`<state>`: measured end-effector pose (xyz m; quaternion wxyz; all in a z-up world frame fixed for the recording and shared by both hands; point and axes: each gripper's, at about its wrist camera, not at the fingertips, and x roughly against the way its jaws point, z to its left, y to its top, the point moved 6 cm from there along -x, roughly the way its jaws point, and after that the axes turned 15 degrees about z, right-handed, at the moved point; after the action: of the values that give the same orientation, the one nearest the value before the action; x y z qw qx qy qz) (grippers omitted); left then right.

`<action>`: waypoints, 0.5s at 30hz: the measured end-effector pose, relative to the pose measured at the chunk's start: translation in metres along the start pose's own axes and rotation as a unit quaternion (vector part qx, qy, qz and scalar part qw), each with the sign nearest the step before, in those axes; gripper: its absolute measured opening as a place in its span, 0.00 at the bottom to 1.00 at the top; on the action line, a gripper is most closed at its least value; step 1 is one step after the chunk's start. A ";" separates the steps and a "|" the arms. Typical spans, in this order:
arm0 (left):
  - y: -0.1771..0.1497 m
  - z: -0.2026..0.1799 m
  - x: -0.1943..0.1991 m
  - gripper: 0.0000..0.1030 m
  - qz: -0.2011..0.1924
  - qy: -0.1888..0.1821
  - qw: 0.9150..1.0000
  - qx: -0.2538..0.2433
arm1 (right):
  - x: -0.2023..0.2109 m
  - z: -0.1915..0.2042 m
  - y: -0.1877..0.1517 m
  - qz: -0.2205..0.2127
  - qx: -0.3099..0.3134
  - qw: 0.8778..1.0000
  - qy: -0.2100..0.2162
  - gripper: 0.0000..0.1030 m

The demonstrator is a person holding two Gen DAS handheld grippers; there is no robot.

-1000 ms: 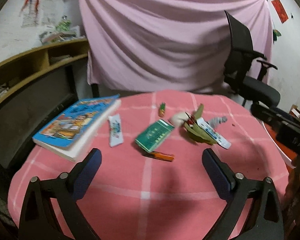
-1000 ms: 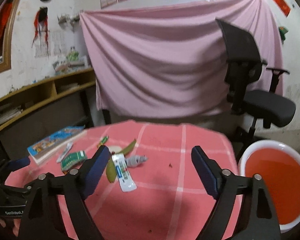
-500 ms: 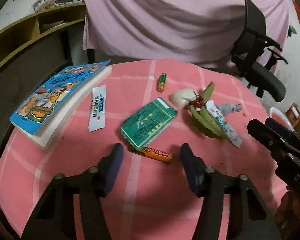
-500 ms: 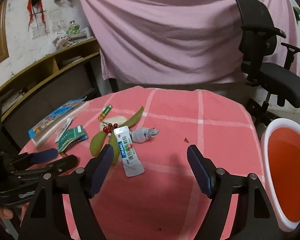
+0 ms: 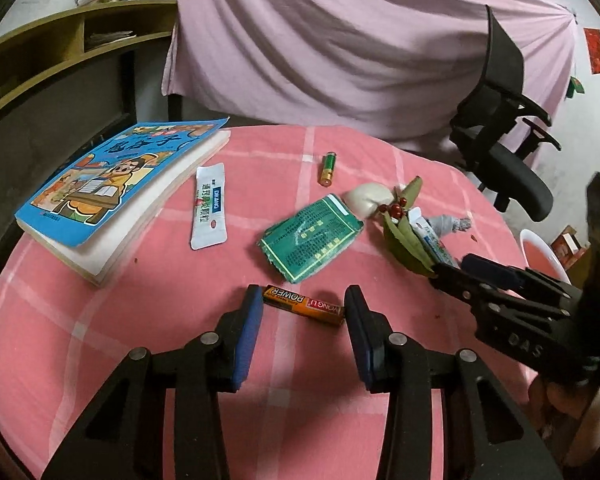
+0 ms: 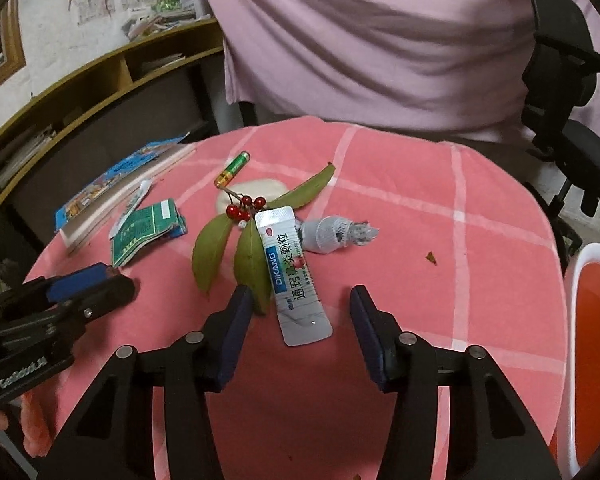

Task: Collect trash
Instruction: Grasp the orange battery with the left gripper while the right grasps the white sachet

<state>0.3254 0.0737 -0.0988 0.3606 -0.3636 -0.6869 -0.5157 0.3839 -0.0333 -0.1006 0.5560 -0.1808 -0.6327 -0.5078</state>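
On the pink checked tablecloth [image 5: 140, 320] an orange battery [image 5: 303, 306] lies crosswise just past the tips of my left gripper [image 5: 303, 300]. Its jaws are closing and the pads do not press on the battery. My right gripper [image 6: 300, 308] is also closing, with the near end of a white and blue sachet [image 6: 294, 276] between its fingers, untouched. The sachet rests on green leaves with red berries [image 6: 216, 248]. Other litter: a green packet [image 5: 310, 236], a second white sachet [image 5: 210, 208], a green battery [image 5: 327, 163], a crumpled grey wrapper [image 6: 332, 234] and a white wad [image 5: 364, 196].
A blue picture book [image 5: 116, 184] lies at the table's left edge. A white bin with an orange liner [image 6: 596, 320] stands beside the table on the right. A black office chair [image 5: 508, 152] is behind, wooden shelves [image 6: 100, 80] to the left and a pink cloth at the back.
Both grippers have tipped down and come closer to the table, and both pairs of jaws have narrowed. The left now frames the orange battery, the right the sachet's end.
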 end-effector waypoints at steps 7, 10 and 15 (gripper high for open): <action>-0.007 -0.005 0.006 0.35 -0.014 -0.012 1.000 -0.020 | 0.004 0.003 -0.005 -0.004 0.005 1.000 0.013 0.20; -0.010 -0.009 0.010 0.35 -0.027 -0.019 0.999 -0.029 | 0.008 0.005 -0.008 -0.011 0.005 1.000 0.019 0.20; -0.013 -0.017 0.023 0.35 -0.063 -0.026 0.996 -0.048 | 0.017 0.006 -0.018 -0.027 0.003 0.999 0.024 0.20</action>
<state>0.3048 0.0572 -0.0809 0.2912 -0.3501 -0.6920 -0.5602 0.3614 -0.0416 -0.0924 0.5577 -0.1491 -0.6254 -0.5249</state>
